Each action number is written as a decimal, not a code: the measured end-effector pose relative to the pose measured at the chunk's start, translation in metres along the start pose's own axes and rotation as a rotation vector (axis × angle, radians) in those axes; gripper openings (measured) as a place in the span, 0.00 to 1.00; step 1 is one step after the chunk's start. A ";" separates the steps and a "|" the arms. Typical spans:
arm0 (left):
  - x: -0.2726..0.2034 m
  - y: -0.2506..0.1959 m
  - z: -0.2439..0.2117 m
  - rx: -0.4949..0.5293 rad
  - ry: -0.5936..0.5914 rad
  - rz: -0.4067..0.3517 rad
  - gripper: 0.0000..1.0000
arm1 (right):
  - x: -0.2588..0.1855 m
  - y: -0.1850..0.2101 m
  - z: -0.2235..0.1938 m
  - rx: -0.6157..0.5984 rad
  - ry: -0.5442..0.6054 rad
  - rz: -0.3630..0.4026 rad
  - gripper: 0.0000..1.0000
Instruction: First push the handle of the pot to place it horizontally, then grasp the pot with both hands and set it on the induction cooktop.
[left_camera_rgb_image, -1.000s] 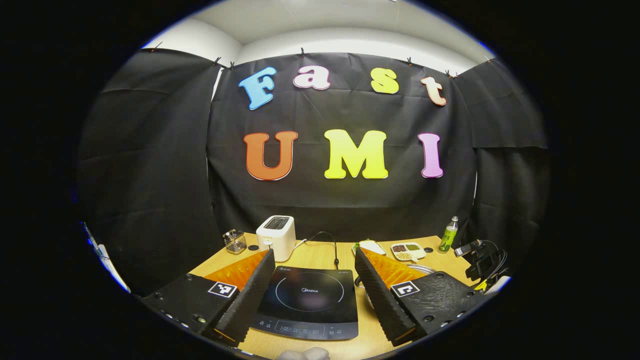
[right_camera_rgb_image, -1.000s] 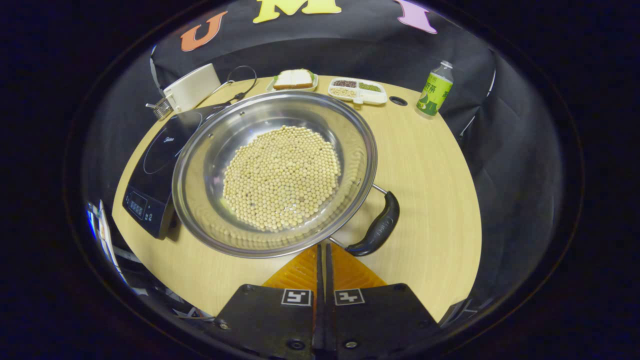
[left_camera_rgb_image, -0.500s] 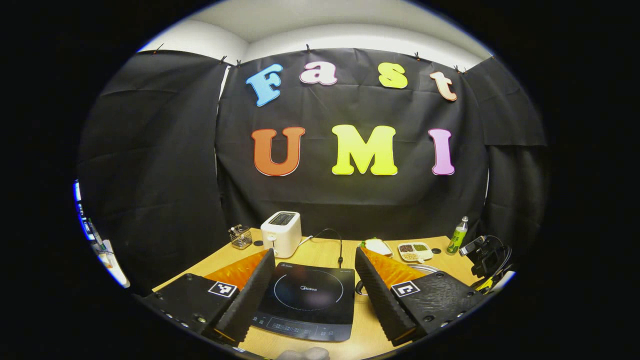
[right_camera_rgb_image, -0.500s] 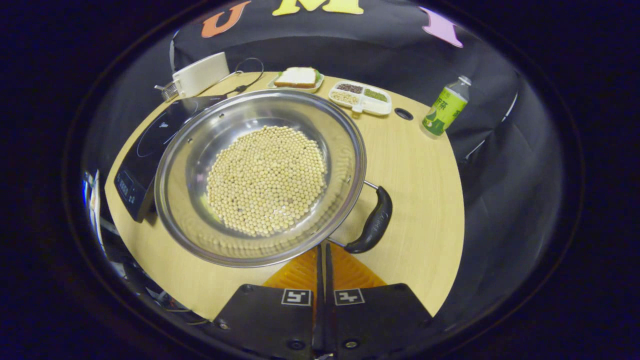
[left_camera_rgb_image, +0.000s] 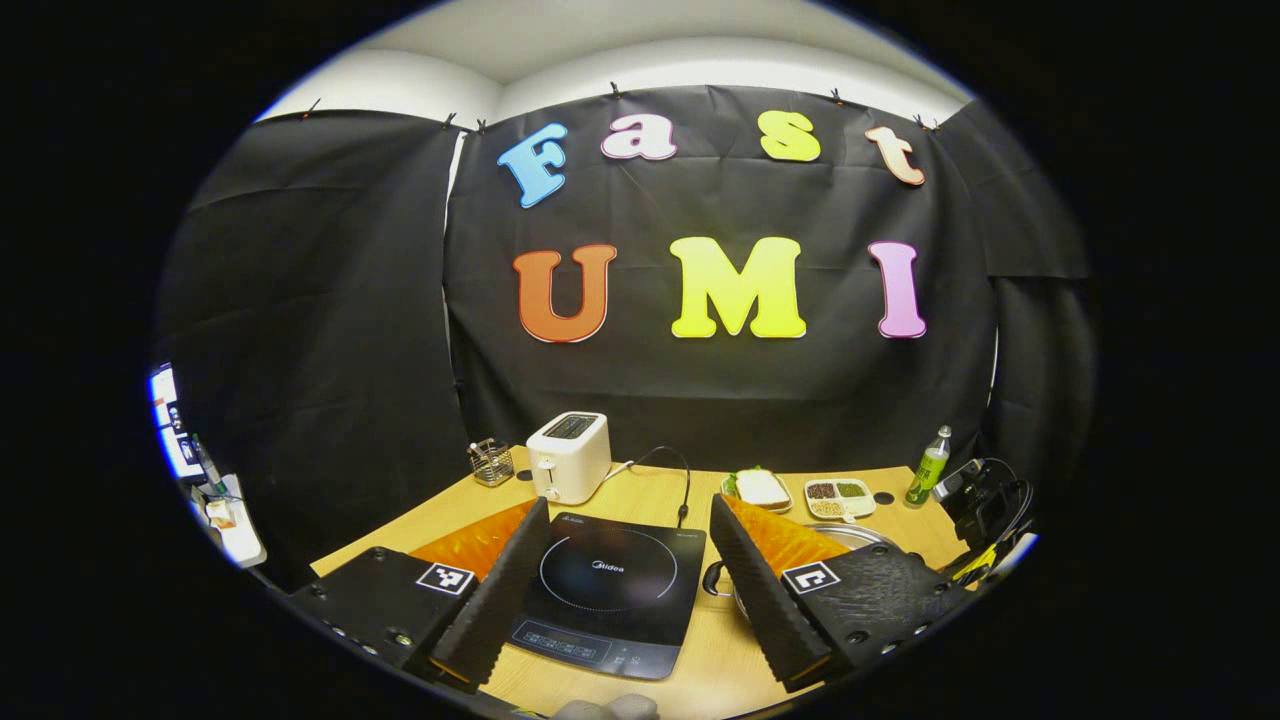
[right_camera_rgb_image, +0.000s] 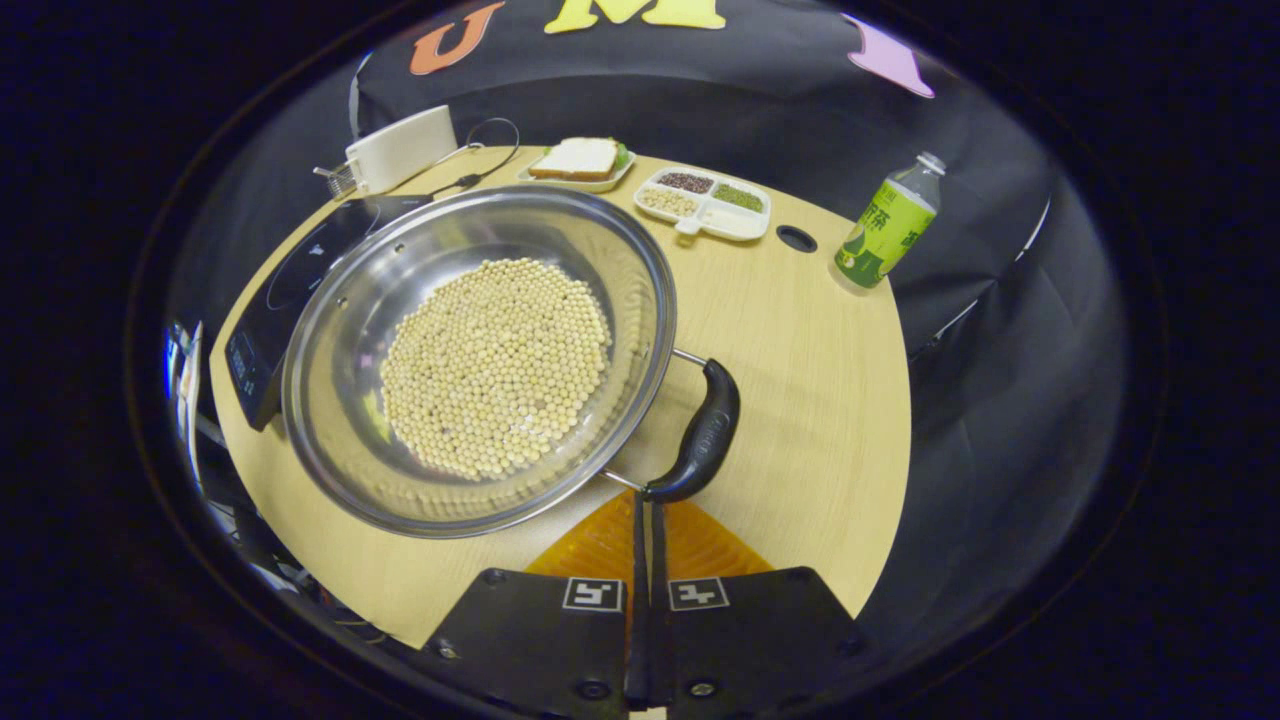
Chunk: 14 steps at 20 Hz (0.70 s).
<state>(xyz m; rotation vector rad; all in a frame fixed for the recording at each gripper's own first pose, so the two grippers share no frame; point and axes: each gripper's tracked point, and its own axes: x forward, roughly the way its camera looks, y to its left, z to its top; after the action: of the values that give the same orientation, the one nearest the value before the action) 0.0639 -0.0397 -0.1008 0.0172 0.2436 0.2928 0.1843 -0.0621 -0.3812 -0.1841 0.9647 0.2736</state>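
Note:
In the right gripper view a steel pot (right_camera_rgb_image: 645, 300) full of pale beans (right_camera_rgb_image: 495, 365) stands on the wooden table, just right of the black induction cooktop (right_camera_rgb_image: 290, 290). Its black side handle (right_camera_rgb_image: 702, 435) sticks out at the near right, slanting. My right gripper (right_camera_rgb_image: 645, 498) is shut, and its tips meet the near end of that handle. In the left gripper view my left gripper (left_camera_rgb_image: 628, 530) hangs open above the cooktop (left_camera_rgb_image: 610, 585) with nothing in it. The pot's rim (left_camera_rgb_image: 850, 533) and its other handle (left_camera_rgb_image: 712, 578) peek out beside the right-hand finger.
At the table's back stand a white toaster (left_camera_rgb_image: 568, 455), a wire holder (left_camera_rgb_image: 490, 462), a plate with a sandwich (right_camera_rgb_image: 580, 160), a divided tray of grains (right_camera_rgb_image: 705, 195) and a green bottle (right_camera_rgb_image: 885, 225). A power cord (left_camera_rgb_image: 670, 475) runs to the cooktop.
The right gripper has shifted right, from the pot's near rim to the handle's near end. The left gripper has drawn back slightly and stays open.

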 end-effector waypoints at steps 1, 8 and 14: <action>-0.001 -0.003 0.000 0.004 0.000 0.004 0.96 | 0.000 -0.004 0.000 -0.004 -0.004 -0.004 0.01; 0.003 -0.017 -0.005 0.022 -0.003 -0.004 0.96 | 0.002 -0.015 0.002 0.015 -0.029 -0.004 0.01; 0.035 -0.032 -0.028 -0.001 0.002 -0.103 0.96 | -0.021 -0.026 0.003 0.060 -0.133 -0.035 0.06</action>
<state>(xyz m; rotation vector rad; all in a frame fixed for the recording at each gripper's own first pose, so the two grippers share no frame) 0.0993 -0.0611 -0.1379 0.0030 0.2456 0.1901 0.1835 -0.0888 -0.3616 -0.1263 0.8355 0.2217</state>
